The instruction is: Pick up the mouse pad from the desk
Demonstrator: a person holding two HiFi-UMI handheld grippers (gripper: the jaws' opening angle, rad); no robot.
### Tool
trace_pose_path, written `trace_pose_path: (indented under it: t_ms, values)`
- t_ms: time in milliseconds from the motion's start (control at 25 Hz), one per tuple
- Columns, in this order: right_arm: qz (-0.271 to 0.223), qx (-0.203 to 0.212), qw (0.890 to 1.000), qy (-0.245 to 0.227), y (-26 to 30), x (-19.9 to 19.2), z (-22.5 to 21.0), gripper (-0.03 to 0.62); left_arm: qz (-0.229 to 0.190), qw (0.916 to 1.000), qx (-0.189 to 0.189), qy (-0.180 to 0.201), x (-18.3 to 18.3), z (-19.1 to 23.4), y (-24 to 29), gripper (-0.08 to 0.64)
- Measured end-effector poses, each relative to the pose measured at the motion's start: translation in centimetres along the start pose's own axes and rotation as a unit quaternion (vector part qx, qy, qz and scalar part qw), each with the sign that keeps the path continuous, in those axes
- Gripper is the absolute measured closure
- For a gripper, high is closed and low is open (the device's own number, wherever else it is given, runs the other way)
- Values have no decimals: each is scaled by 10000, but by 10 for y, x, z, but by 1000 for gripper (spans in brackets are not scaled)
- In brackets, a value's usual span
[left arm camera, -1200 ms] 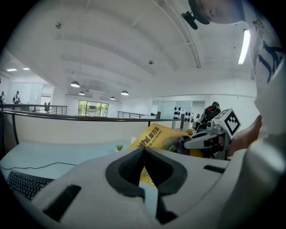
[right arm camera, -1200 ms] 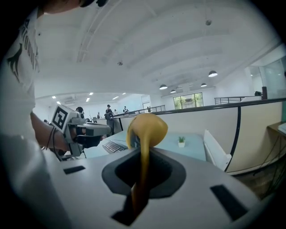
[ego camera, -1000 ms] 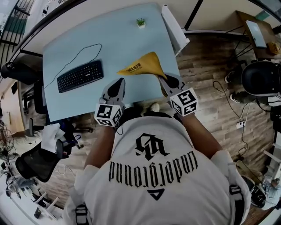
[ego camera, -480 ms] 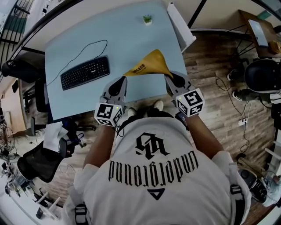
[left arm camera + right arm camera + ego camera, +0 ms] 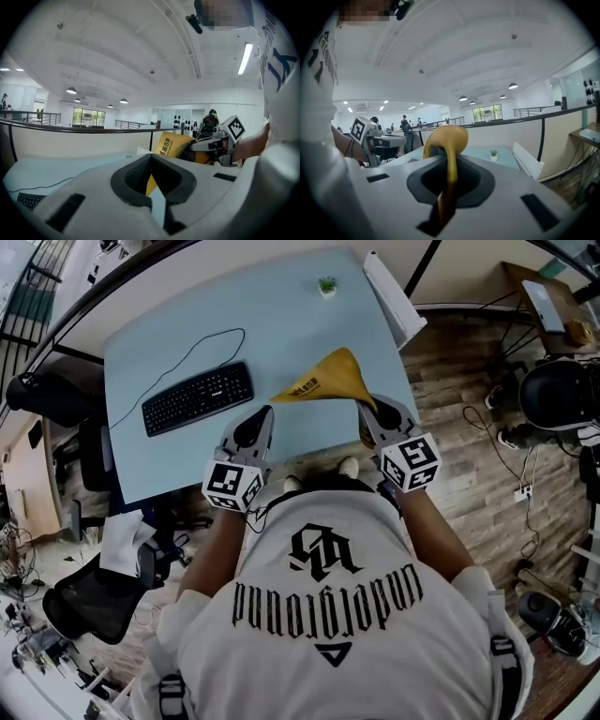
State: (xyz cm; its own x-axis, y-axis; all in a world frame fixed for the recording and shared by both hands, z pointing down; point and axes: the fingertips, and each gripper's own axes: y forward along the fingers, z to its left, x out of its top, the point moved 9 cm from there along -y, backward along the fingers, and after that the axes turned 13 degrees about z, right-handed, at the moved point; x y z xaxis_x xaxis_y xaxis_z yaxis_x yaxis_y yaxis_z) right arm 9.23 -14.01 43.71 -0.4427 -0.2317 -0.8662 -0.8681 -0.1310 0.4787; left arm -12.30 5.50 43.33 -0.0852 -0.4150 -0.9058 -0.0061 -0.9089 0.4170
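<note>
One desk [image 5: 187, 334]. On it: one keyboard [image 5: 198, 397], one plant [image 5: 326, 285], one mouse pad [image 5: 328, 376]. Two grippers: left gripper [image 5: 255, 423], right gripper [image 5: 378, 413]. Two marker cubes [image 5: 232, 486] [image 5: 411, 463], one per gripper. One person [image 5: 328, 615]. Two black chairs [image 5: 89, 592] [image 5: 42, 395] left of the desk. One white panel [image 5: 394, 301] at its right edge.

We look down on a desk [image 5: 309, 334] with a pale blue top, slanting from the left-middle of the head view to its upper right. A black keyboard [image 5: 198, 397] lies flat on the left half, and its thin dark cable [image 5: 202, 345] loops over the top towards the upper left. A small potted plant [image 5: 326, 285] stands near the far edge, top centre. A white panel [image 5: 394, 298] runs along the right edge; we cannot tell whether it rests on the top.
</note>
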Motion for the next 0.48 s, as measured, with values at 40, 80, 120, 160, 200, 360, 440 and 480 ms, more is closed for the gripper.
trace_pose_path:
  t_ms: [40,80,120,160,200,360,440,480]
  values:
    - [-22,-39,10000,20,0,1,6,568,-16,10000,-13,3,-1,4,-6,552]
    - [-45,-78,10000,34,0,2,12,569,-36,10000,-22,0,-2,7,-12,552]
    - [-66,-116,9999,42,0,3,18,569,-60,10000,-30,-8,-4,11,-18,552]
    - [-85,-150,9998,46,0,4,25,568,-86,10000,-37,-21,-6,15,-24,552]
    - [-104,-180,9998,52,0,5,32,568,-112,9999,-50,-31,-7,19,-31,552]
    - [-199,-231,9995,92,-3,5,62,569,-179,9997,-169,9,-14,28,-55,552]
    - [-223,-279,9993,92,-5,3,77,569,-209,9995,-232,26,-18,32,-67,552]
    - [-233,-306,9992,90,-7,2,84,569,-221,9994,-261,36,-20,33,-73,552]
